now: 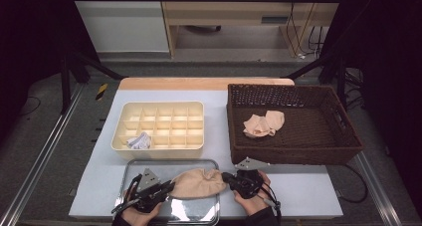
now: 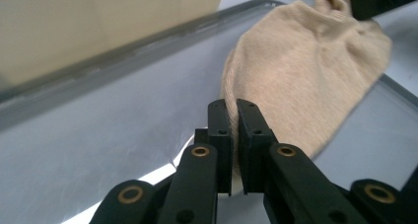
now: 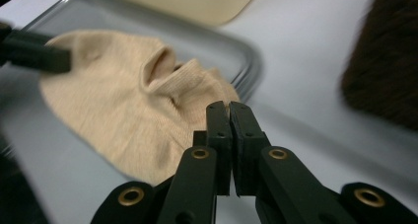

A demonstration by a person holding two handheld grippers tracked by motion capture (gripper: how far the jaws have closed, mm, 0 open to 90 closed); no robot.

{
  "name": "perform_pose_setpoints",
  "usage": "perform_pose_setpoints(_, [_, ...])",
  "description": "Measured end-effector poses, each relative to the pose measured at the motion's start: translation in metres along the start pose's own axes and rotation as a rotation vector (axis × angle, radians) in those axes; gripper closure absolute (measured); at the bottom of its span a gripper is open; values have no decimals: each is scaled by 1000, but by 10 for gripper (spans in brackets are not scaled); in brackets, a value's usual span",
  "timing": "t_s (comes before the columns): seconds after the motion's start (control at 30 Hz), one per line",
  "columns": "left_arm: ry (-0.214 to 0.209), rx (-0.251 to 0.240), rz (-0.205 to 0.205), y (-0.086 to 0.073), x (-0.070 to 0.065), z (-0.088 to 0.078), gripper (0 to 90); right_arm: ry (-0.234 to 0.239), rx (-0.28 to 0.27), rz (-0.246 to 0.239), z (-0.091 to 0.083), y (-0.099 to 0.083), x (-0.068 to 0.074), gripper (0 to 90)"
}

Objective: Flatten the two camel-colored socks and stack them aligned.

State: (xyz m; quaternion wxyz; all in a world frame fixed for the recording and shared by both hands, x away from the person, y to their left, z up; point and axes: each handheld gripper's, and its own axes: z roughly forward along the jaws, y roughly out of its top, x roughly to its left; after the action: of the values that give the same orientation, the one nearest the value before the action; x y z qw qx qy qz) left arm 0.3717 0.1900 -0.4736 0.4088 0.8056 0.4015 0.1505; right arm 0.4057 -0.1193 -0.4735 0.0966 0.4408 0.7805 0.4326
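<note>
Though lying on a metal tray (image 1: 130, 167) at the tabletop's (image 1: 298, 191) near edge, beige sock (image 1: 198, 182): light, soft, limp, sagging unless taken at both ends. Left tool (image 1: 170, 186) pinching one end, jaws nearly closed on the knit. Right tool (image 1: 225, 176) pinching the opposite edge, jaws pressed together.

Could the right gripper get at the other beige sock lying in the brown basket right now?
Probably not yet. The right gripper is shut on one end of the beige sock over the metal tray. It would need to let go first; beyond that, the open-topped basket beside it leaves the other sock uncovered.
</note>
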Motion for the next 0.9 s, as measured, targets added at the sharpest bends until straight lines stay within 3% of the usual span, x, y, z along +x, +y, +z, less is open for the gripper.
perform_pose_setpoints(0.17, [19, 5, 26, -1, -5, 7, 831, -29, 18, -9, 7, 1, -5, 869])
perform_pose_setpoints(0.3, [28, -1, 26, 0, -3, 5, 731, -30, -8, -24, 3, 2, -5, 779])
perform_pose_setpoints(0.47, [11, -55, 18, 10, 0, -9, 667, -18, -73, -27, -9, 5, -9, 706])
perform_pose_setpoints(0.67, [2, -84, 55, 27, -2, -12, 662, -19, -91, -45, -18, 5, -14, 660])
perform_pose_setpoints(0.73, [-5, -103, 67, 38, -6, -10, 663, -29, -95, -43, -20, 3, -17, 636])
perform_pose_setpoints(0.9, [-17, -113, 94, 47, -15, -4, 686, -31, -101, -36, -23, 1, -19, 624])
